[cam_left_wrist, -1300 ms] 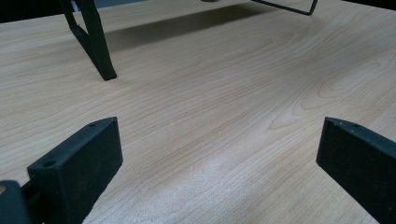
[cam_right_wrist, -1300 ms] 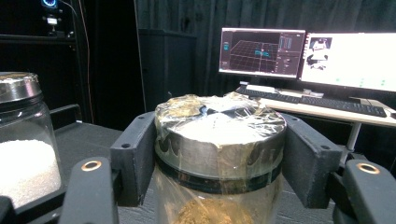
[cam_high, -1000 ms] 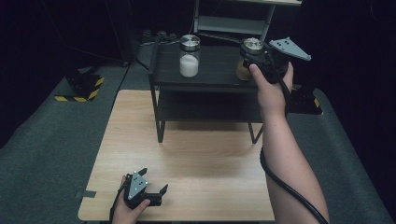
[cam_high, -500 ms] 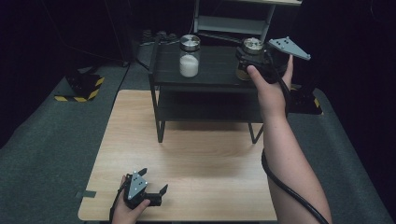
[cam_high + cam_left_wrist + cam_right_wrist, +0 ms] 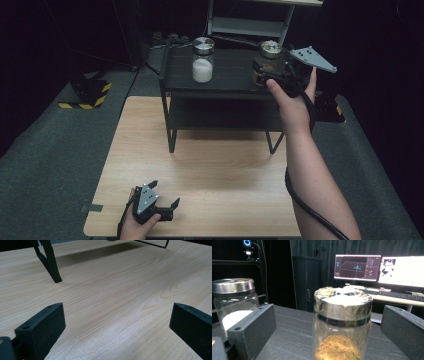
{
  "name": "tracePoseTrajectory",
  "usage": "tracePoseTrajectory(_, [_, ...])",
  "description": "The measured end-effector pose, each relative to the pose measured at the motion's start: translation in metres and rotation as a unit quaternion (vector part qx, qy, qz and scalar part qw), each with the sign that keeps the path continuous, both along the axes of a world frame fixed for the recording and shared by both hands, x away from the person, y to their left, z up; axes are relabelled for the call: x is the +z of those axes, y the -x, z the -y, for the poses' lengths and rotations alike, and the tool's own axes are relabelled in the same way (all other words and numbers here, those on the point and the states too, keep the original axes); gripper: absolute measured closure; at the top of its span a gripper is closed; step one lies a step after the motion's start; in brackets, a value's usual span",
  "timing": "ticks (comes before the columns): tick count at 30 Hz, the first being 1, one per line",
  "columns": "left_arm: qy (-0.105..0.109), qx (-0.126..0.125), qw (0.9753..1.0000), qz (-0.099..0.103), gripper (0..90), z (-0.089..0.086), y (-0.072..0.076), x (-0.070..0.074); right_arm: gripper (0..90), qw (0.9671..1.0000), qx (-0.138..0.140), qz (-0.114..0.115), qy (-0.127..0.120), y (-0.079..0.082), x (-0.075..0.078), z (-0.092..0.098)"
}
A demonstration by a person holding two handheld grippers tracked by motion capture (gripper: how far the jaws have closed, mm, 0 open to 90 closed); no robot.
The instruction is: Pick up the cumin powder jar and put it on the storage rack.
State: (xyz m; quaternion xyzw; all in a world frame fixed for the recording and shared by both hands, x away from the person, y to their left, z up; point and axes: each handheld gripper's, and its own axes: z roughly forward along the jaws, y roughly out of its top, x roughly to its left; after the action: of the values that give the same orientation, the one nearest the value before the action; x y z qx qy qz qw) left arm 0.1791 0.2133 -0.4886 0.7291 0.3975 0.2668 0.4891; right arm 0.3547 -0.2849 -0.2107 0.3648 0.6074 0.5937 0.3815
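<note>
My right hand-held gripper (image 5: 265, 75) has moved closer, jaws apart around the brown jar (image 5: 342, 325), so I can squeeze next.

Between the black jaws of the right gripper (image 5: 328, 340) stands a clear jar (image 5: 342, 335) with brown powder and a silver lid, and to its left a second clear jar (image 5: 234, 307) holds white powder under a silver lid. Both rest on a black shelf (image 5: 230, 75). The black left gripper (image 5: 167, 210), topped with a grey plate, lies on a pale wood-grain surface (image 5: 225, 170).
</note>
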Motion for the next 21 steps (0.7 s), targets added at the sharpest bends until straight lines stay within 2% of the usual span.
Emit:
tracePoseTrajectory(9, [0.001,0.000,1.0000,-0.001,0.7,0.000,0.000,0.000,0.3,0.9999,0.013,0.002,0.000,0.013,-0.010,0.007])
tracePoseTrajectory(19, [0.002,0.002,1.0000,-0.001,0.7,0.001,0.000,0.000,0.4,0.9996,0.029,0.002,0.001,0.030,-0.033,0.013])
tracePoseTrajectory(21, [0.001,0.001,1.0000,-0.001,0.7,0.001,0.000,0.000,0.4,0.9995,0.032,0.002,0.008,0.033,-0.037,0.015])
